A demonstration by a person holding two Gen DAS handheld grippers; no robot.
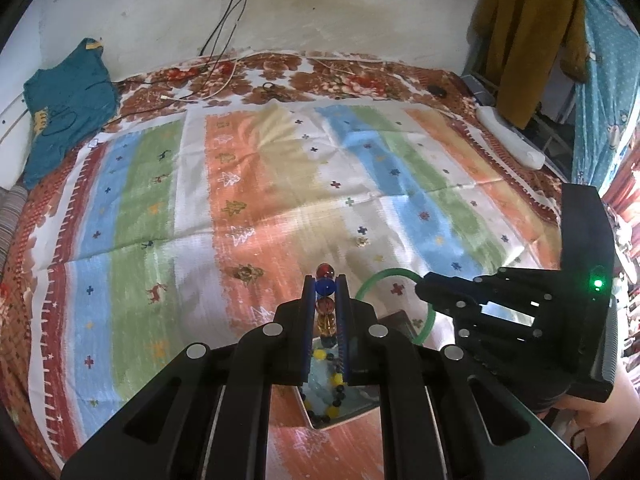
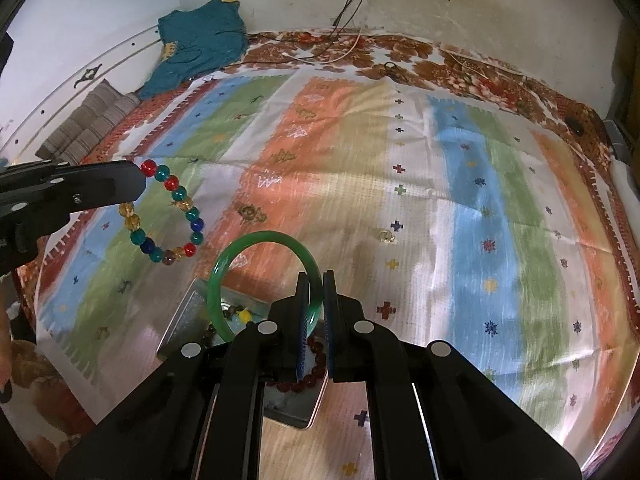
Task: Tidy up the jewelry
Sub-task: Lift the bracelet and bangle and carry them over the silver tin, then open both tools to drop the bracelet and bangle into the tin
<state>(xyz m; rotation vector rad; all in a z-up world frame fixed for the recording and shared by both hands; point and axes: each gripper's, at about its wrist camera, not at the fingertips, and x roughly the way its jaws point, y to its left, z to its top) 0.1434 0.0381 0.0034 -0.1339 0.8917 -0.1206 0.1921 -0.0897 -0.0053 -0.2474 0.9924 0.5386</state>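
My left gripper is shut on a bracelet of coloured glass beads, which hangs above a metal tray. In the right wrist view that bracelet dangles as a full loop from the left gripper. Between the fingers of my right gripper is a green bangle, gripped by its rim and held upright over the tray. The left wrist view shows the right gripper with the bangle just to the right. The tray holds more beaded jewelry.
A striped cloth covers the bed. A small gold piece lies on it beyond the tray. A teal garment, cables and a dark object sit near the wall. A person's leg is at the right.
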